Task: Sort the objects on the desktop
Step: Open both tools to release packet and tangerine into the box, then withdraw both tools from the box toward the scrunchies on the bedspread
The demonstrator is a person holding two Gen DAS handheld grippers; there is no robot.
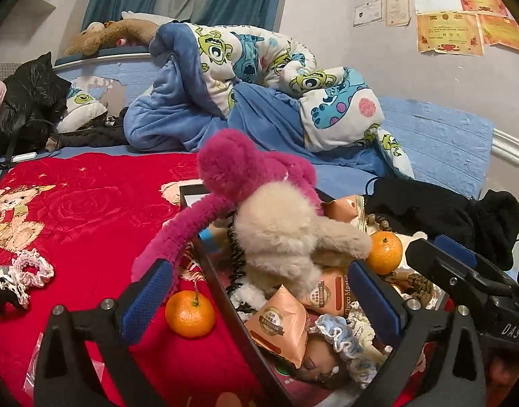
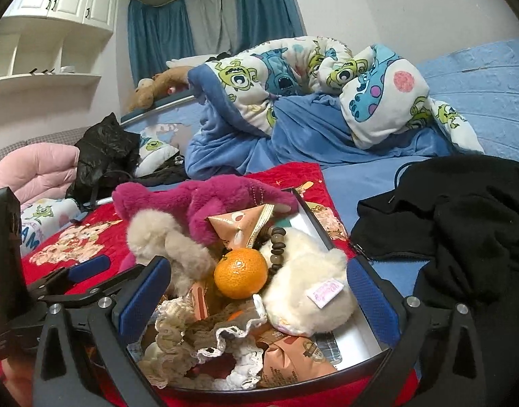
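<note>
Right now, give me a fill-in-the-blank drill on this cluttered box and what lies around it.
1. The tangerine outside the box rests on the ___ quilt.
2. The left tongs are ___.
3. The wooden bead bracelet lies against the ___ plush toy.
4. The plush toy draped over the box's far rim is ___.

Missing: red; open; cream; magenta

"Choco Magic" on snack packet (image 1: 340, 296), "DAS" on right tool (image 1: 512, 330)
</note>
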